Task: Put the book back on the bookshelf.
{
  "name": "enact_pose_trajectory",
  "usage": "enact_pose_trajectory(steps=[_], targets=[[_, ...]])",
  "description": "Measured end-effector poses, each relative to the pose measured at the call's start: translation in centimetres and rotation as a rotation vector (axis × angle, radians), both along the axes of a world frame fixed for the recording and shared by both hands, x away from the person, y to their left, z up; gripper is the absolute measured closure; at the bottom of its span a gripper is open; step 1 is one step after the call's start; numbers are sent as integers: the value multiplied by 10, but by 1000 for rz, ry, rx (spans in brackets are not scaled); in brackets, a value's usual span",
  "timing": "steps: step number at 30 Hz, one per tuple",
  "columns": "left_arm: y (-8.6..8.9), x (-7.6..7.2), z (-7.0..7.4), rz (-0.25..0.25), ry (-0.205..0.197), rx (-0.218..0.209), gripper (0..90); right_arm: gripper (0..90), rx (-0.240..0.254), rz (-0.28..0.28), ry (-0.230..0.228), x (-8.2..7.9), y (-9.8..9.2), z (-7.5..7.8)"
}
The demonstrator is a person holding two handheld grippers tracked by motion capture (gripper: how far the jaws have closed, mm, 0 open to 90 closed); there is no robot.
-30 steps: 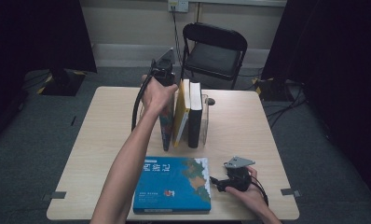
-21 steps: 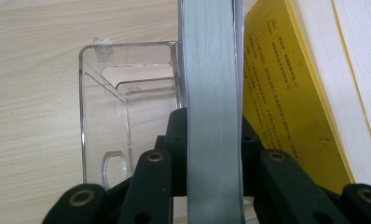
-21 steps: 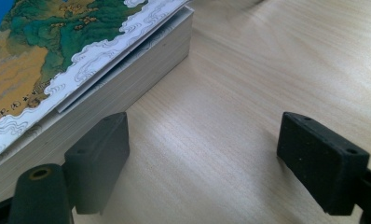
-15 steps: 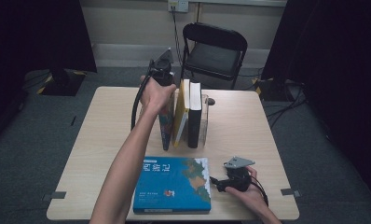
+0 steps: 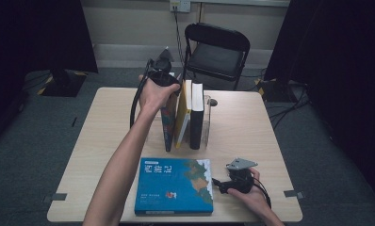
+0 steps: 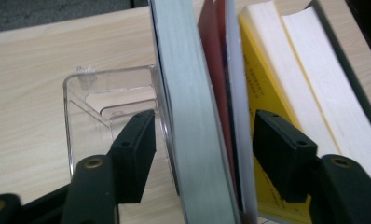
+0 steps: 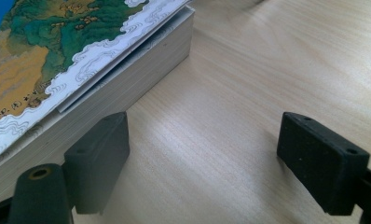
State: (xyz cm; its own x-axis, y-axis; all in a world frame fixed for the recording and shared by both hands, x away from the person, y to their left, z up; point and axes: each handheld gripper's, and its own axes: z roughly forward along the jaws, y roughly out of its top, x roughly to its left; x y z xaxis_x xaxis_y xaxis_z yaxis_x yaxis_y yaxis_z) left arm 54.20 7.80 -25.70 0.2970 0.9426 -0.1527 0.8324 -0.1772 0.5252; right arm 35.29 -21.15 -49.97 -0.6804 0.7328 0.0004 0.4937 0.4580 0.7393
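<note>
Books (image 5: 182, 117) stood upright in the clear holder (image 6: 88, 100), leftmost one just released.
Left tool (image 6: 200, 142) had just been opening, its jaws straddling that book's top edge without pressing; right tool (image 5: 223, 185) rested open on the desk (image 5: 251, 127).

Slim blue-covered book (image 5: 168, 123) upright, leftmost beside yellow book (image 5: 182, 113), on table
</note>
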Motion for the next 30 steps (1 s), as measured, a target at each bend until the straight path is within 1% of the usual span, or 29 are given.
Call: enact_pose_trajectory(steps=[1,2,3,4,5,6,8,11,16,20,22,23,24,25,26,27,28,29,30], targets=[[0,0,1,-4,-5,-2,360,165,0,0,0,0,0,0],[-2,-1,3,-8,-2,9,337,165,0,0,0,0,0,0],[-3,-1,4,0,-5,22,303,165,0,0,0,0,0,0],[-4,-1,6,8,-13,21,272,166,0,0,1,0,0,0],[-5,-1,8,8,-19,15,260,166,-1,0,0,0,0,0],[-6,-1,9,9,-18,20,252,166,-2,-1,0,0,1,0],[-9,0,9,3,-11,26,195,166,-2,-1,0,0,0,0],[-12,1,7,-2,-16,25,189,166,-1,3,0,0,0,0],[-14,4,1,-7,4,43,189,166,2,5,1,0,0,0],[-13,4,-4,-7,15,40,188,166,2,5,1,0,0,0],[-14,3,-2,-6,-5,36,201,166,2,5,1,0,0,0],[-15,3,-1,-12,-7,36,203,166,2,5,1,0,1,0],[-16,3,0,-22,4,28,203,166,-1,4,1,0,0,0],[-16,3,0,-24,6,23,202,166,0,5,0,0,0,0],[-17,2,2,-11,1,23,197,166,-1,5,0,0,0,0],[-16,0,4,0,-24,15,202,166,-1,4,0,0,0,0],[-14,-1,5,-4,-38,6,204,166,-1,4,1,0,0,0],[-12,-2,6,-10,-37,-4,202,166,-1,4,0,0,1,0],[-9,-3,7,-28,-49,-31,195,166,-1,4,0,0,0,0]])
